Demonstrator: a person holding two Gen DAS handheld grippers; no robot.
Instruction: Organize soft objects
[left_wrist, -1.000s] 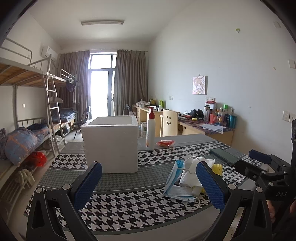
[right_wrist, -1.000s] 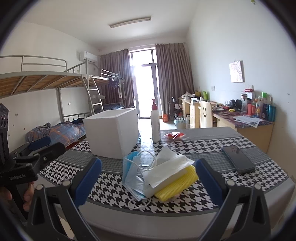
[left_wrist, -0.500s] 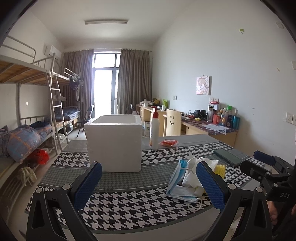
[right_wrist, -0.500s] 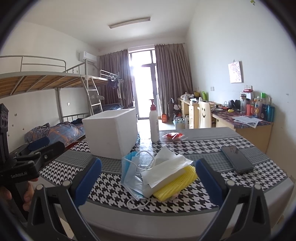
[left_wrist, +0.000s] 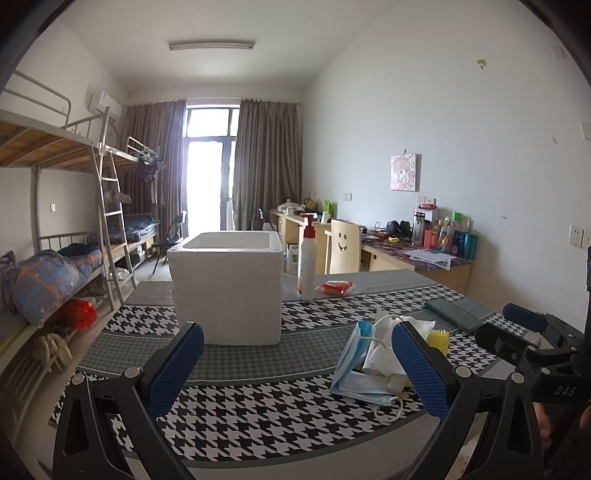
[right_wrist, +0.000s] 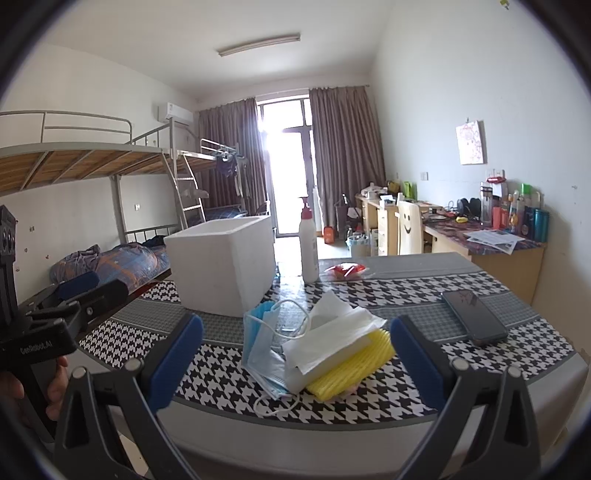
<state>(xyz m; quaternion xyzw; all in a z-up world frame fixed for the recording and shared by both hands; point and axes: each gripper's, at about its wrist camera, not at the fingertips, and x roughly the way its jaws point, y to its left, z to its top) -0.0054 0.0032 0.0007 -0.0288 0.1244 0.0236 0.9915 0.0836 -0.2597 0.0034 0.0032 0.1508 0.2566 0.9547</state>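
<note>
Two hand-held tools face one surface (right_wrist: 480, 280) covered in a houndstooth cloth. The left tool (left_wrist: 297, 367) has its two blue-padded fingers spread wide with nothing between them; the right tool (right_wrist: 295, 362) is likewise spread and empty, hovering at the near edge of the surface.

The landmark is one white foam box (left_wrist: 227, 284), open-topped and upright. Near its right front corner lies one pile of soft objects. It contains blue face masks (right_wrist: 260, 343) with white ear loops, their exact number not discernible, partly under one folded white tissue (right_wrist: 332, 332). The tissue lies on one white foam pad (right_wrist: 317, 373), which in turn rests on one yellow foam net sleeve (right_wrist: 354, 365).

Just right of the box stands one white pump bottle (left_wrist: 307, 258) with a red head, and beside that lies one red packet (left_wrist: 334, 287). Further right of the pile, well apart from the box, lies one dark phone (right_wrist: 474, 315), face up.

One hand (right_wrist: 33, 384) grips the left tool's handle, seen in the right wrist view.
</note>
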